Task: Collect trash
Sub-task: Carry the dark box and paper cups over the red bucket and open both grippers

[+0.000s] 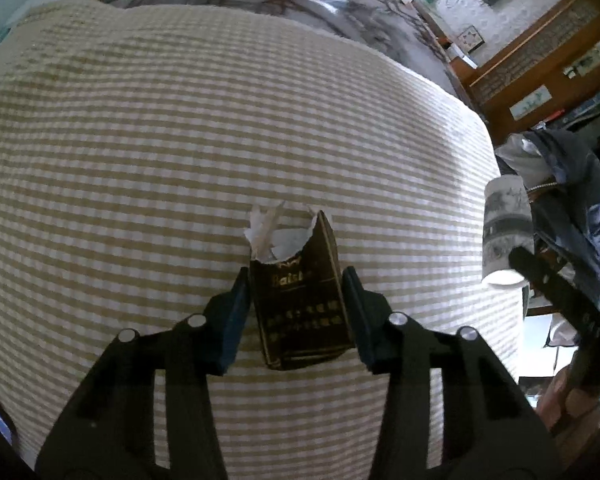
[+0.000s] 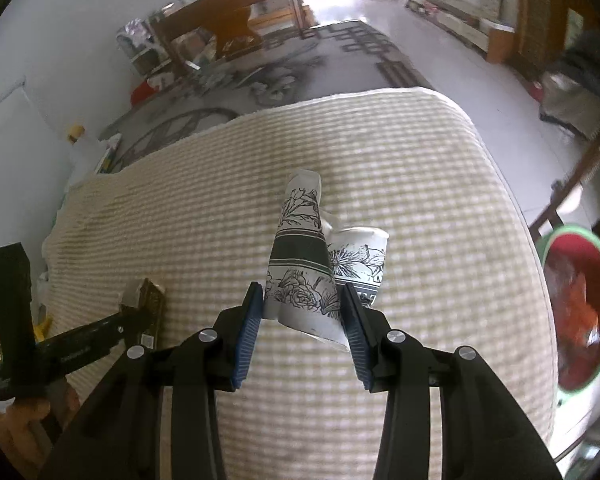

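My left gripper [image 1: 296, 304] is shut on a dark brown cigarette pack [image 1: 300, 300] with torn white paper at its top, held above the checked tablecloth [image 1: 180, 140]. My right gripper [image 2: 302, 312] is shut on crushed white paper cups with a black flower print [image 2: 300, 264], held above the same cloth [image 2: 420, 180]. The cups also show at the right edge of the left wrist view [image 1: 504, 228]. The pack and the left gripper [image 2: 132, 312] show at the left of the right wrist view.
A red bin with a green rim [image 2: 580, 312] holding orange scraps stands on the floor past the table's right edge. A dark jacket [image 1: 564, 184] hangs at the right. Wooden furniture [image 2: 236, 20] and a patterned rug [image 2: 260, 76] lie beyond the table.
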